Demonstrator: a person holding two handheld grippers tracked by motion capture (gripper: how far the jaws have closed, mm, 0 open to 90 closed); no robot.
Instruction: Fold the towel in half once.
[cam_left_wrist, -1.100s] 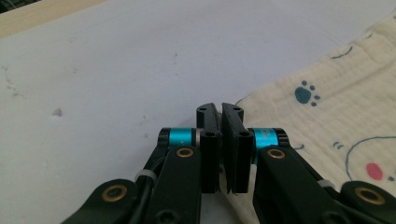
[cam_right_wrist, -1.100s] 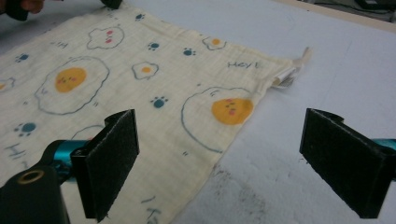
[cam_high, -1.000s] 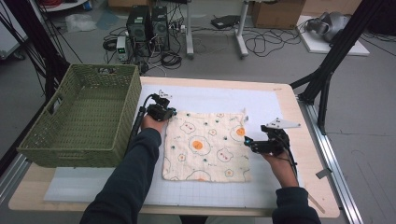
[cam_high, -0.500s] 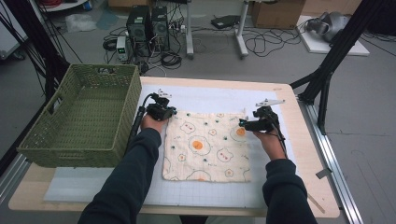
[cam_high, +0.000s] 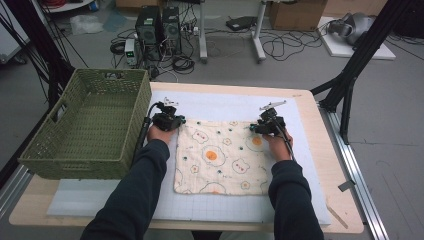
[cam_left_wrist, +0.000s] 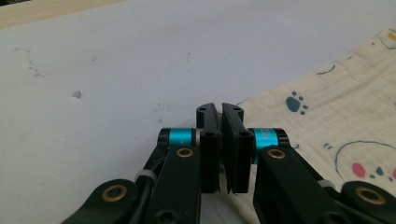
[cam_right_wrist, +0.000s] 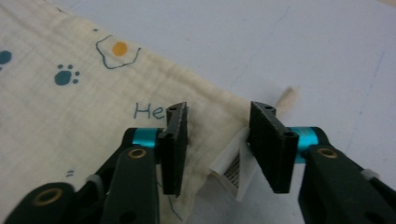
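Both hands (cam_high: 161, 134) at cloth (cam_high: 222, 157) corners

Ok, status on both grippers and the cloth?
Left gripper shut on cloth corner. Right gripper just closing, jaws astride far right corner and label, not pinched. Nothing in the way.

It looked like a lab or workshop: computer towers (cam_high: 159, 25) and tangled cables (cam_high: 280, 47) sat on the grey floor at the frame's top, with black rig struts (cam_high: 357, 62) at right.
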